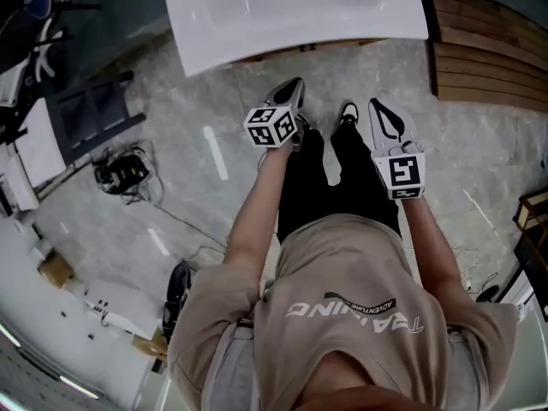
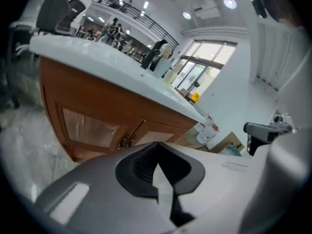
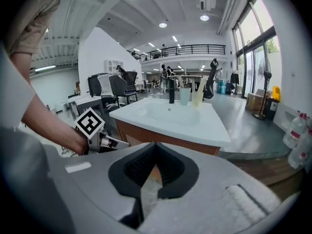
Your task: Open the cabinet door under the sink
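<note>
Grey marbled floor (image 1: 479,161) lies before the white sink (image 1: 257,15) in the head view, with the left gripper (image 1: 292,87) and right gripper (image 1: 380,112) held before it. In the left gripper view, the jaws are pressed together, empty, facing the closed cabinet door (image 2: 92,126). The right gripper view shows its jaws together too.

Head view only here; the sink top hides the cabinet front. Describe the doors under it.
Observer: The left gripper view shows the wooden cabinet with two panelled doors, both closed.
Operator: Give me the handles.
Observer: A pair of brass handles sits where the doors meet, ahead and slightly left of the shut, empty left tool.
Operator: Tell me what's behind the basin.
Observer: The right gripper view shows a dark faucet with two cups beside it.
</note>
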### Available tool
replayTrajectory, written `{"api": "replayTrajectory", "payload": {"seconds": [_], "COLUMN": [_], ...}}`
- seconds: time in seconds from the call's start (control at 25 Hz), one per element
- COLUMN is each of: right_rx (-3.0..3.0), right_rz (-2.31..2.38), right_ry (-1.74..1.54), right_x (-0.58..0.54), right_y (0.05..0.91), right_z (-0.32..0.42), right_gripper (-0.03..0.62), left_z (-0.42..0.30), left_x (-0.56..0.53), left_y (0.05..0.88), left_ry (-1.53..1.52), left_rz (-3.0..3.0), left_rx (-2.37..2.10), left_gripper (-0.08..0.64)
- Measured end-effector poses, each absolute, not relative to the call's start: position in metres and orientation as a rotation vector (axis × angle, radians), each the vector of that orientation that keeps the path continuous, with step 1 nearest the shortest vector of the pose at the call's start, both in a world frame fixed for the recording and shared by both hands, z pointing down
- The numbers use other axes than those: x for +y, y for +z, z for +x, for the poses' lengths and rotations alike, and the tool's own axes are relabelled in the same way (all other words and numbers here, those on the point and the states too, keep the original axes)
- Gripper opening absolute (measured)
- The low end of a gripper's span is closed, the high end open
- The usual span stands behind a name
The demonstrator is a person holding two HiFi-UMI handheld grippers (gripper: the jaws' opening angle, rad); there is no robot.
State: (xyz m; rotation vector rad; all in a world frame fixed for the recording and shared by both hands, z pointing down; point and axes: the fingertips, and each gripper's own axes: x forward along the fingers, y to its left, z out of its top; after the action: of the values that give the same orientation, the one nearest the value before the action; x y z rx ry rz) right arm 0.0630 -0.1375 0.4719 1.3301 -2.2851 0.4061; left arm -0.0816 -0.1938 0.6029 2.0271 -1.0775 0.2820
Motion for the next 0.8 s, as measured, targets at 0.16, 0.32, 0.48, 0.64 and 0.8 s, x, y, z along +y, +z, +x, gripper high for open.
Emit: {"api": "replayTrajectory", "payload": {"seconds": [0.16,0.32,0.48,0.64,0.8], "right_rx": [-2.317,-2.32,-2.298,-2.269,-2.249], "right_rz": [1.284,1.188,1.179,1.211,1.198], "right_ry": [0.505,0.54,0.561,0.605,0.654], "right_x": [-0.136,-0.13,-0.133,-0.135,-0.131], "right_y": [0.502,0.536,0.561,0.581,0.603], "right_z": [0.063,0.074,0.095,0.11,0.117], "right_gripper": [0.003,0.003,0.003,0.003,0.003], "left_z": [-0.081,-0.069,-0.067,-0.076,-0.081], "left_x": [-0.201,-0.207,-0.221,-0.234,-0.247], "left_y": [0.647,0.687,0.711,0.728,0.74], "left_ry": [0.091,-0.081,-0.422,-0.667,-0.81], "left_rz": [1.824,1.649,1.461,1.329,1.258], "left_rx": [-1.148,-1.157,-1.107,-1.093,-1.106], "left_gripper": [0.017,0.017,0.015,0.015,0.021]}}
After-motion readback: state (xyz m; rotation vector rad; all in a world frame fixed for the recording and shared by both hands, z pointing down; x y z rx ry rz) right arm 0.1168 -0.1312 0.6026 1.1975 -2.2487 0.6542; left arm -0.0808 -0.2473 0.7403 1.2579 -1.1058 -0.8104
